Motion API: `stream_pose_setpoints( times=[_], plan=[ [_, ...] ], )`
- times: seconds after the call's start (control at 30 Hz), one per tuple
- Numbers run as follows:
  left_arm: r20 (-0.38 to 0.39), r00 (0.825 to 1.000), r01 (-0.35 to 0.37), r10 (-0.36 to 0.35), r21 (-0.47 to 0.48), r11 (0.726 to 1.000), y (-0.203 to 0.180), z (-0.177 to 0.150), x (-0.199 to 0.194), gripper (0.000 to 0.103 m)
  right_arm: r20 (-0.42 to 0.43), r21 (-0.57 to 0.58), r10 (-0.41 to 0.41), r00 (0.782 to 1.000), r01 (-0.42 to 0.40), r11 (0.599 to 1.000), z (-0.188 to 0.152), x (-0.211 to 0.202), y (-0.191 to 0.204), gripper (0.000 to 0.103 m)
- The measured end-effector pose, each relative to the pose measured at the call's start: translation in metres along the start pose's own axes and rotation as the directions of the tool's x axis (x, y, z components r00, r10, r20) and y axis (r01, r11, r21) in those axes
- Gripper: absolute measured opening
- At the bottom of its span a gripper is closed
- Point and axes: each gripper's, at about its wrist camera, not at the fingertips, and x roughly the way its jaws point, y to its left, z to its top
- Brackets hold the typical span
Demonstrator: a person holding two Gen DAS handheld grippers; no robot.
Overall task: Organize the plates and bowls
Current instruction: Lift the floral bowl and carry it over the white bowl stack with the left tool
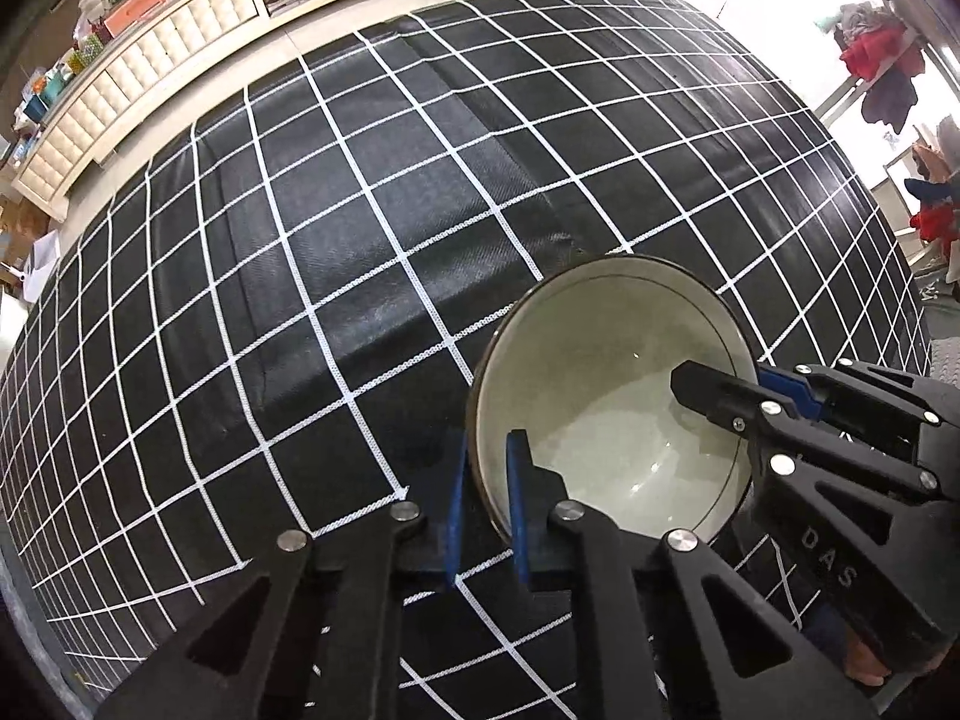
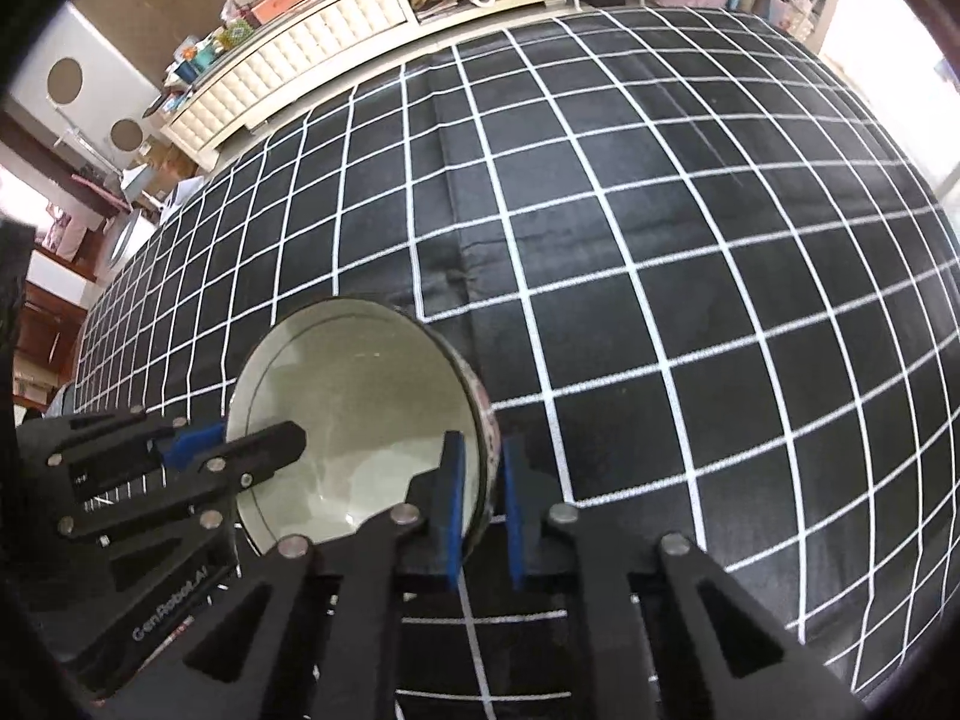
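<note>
Here both grippers pinch the same bowl (image 1: 606, 402) by opposite sides of its rim. The left gripper (image 1: 487, 504) has its jaws narrowed on the rim's left side, one blue pad inside the wall and one outside; the right gripper (image 2: 483, 510) does the same on the right side, and each shows in the other's view reaching in over the rim. The bowl is pale inside with a dark line round the lip (a patterned outer wall peeks out in the right wrist view). It sits over the black, white-gridded cloth (image 1: 336, 240) on the counter, near its front edge; whether it rests on the cloth or is lifted just clear I cannot tell. A two-sided hold likely keeps a smooth, heavy bowl level and stops it swinging from a single pinch. No plates or other bowls are in view, so its destination is unclear.
</note>
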Motion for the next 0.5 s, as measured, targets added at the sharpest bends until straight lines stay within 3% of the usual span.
stream_pose_setpoints(
  times=[0.5],
  plan=[
    [0.089,0.996,0.005,-0.003,-0.019,1.000,0.004,-0.022,-0.057,0.007,0.052,0.003,-0.004,0.999,0.004,1.000,-0.010,-0.043,0.020,0.012]
  ],
)
